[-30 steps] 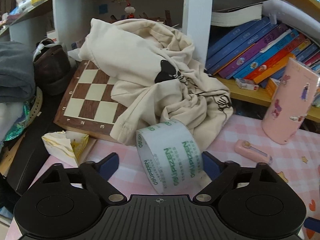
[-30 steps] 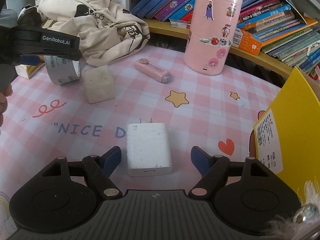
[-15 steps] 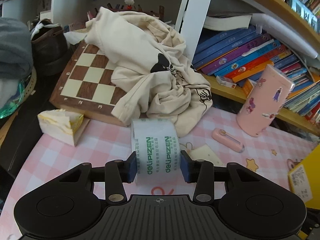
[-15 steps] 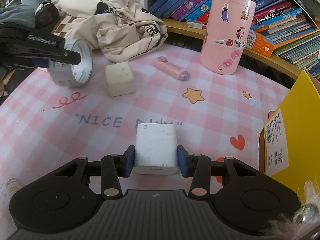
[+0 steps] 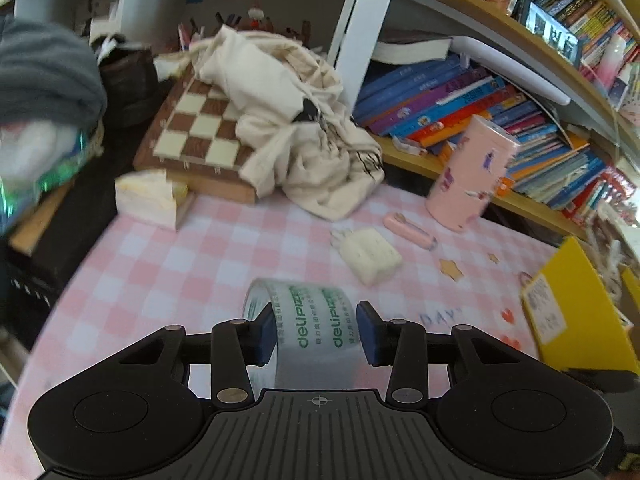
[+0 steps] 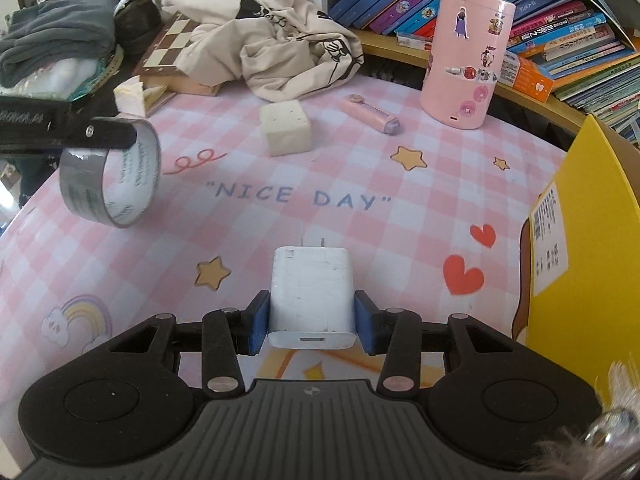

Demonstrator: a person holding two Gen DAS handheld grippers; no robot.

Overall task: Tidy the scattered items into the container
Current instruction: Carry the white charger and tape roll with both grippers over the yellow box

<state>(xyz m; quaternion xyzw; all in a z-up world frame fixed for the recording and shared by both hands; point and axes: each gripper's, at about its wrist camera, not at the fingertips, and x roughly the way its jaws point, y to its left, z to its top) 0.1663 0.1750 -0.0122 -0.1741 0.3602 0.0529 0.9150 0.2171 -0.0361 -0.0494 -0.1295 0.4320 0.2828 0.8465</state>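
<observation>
Between each gripper's closed jaws an item now rides clear of the tablecloth, tape roll (image 5: 316, 326) left and charger (image 6: 311, 294) right, both lifted within the last second, ready for the yellow container (image 6: 592, 248).

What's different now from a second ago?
Both hand-held grippers closed on things and lifted them: the left on the tape roll, the right on the white charger. The sponge cube, pink cutter and pink canister stayed put.
</observation>
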